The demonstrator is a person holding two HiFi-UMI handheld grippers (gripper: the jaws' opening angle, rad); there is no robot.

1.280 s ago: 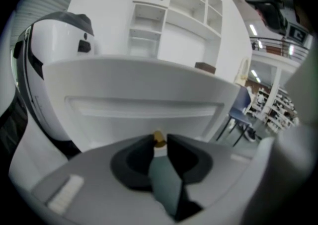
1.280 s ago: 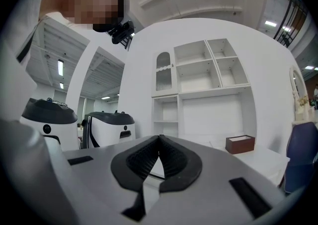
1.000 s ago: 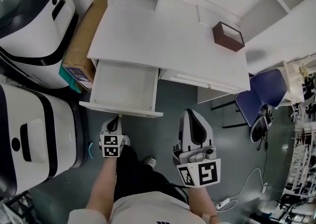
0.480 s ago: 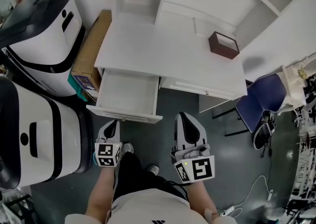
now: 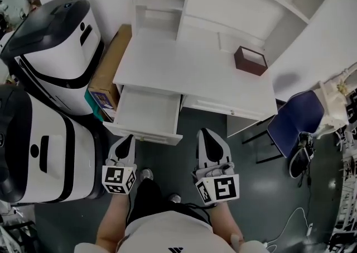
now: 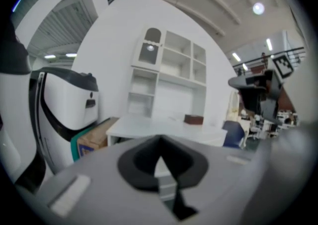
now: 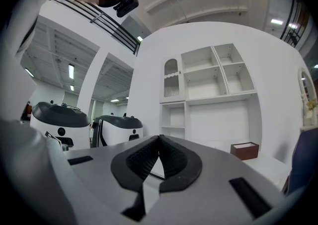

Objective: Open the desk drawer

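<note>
The white desk [image 5: 195, 67] has its left drawer [image 5: 146, 113] pulled out; the drawer looks empty. My left gripper [image 5: 126, 141] hangs in front of the drawer's front edge, apart from it, its jaws shut with nothing between them. My right gripper [image 5: 208, 140] is held level to the right of the drawer, before the shut right drawer [image 5: 215, 105], jaws shut and empty. In the left gripper view the desk [image 6: 164, 128] lies beyond the shut left gripper [image 6: 160, 158]. The right gripper view shows the right gripper [image 7: 159, 154] and the hutch shelves [image 7: 208, 87] behind.
A brown box [image 5: 250, 60] sits on the desk's right side. Two large white-and-black machines [image 5: 56, 51] [image 5: 39, 151] stand at the left, with a cardboard box [image 5: 109, 73] against the desk. A blue chair [image 5: 295, 118] stands at the right. The person's legs and feet [image 5: 148, 182] are below.
My left gripper has risen from low before the drawer to about the right gripper's height. The view has tipped up, showing more of the hutch. The drawer stays out.
</note>
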